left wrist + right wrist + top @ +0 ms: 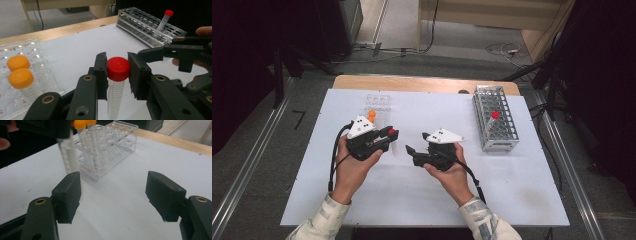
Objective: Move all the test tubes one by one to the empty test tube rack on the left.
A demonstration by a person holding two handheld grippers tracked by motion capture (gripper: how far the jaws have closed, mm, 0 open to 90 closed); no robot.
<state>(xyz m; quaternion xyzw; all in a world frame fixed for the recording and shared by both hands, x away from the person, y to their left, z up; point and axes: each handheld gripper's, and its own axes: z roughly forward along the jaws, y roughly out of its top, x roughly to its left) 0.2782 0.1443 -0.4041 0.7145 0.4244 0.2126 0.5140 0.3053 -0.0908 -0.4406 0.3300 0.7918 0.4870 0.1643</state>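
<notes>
Clamped in the left gripper (117, 72) fingers, a red-capped tube (116, 85) awaits the metal rack (495, 122) – one already there – while the right gripper (113, 195) fingers stand apart, empty.

A white sheet covers the pale wooden table (422, 83); grey floor (257, 150), loose cables (507, 50) and dark surroundings lie beyond.

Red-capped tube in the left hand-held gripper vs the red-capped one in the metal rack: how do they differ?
The clear plastic red-capped tube in the left hand-held gripper is clamped at its cap between the black jaws; the red-capped tube in the grey metal rack sits free in a rack hole. The held tube hangs upright above the white table; the racked one leans. The held tube is by the clear plastic rack with two orange-capped tubes; the other is at the table's right side. Both share red screw caps and clear bodies.
</notes>
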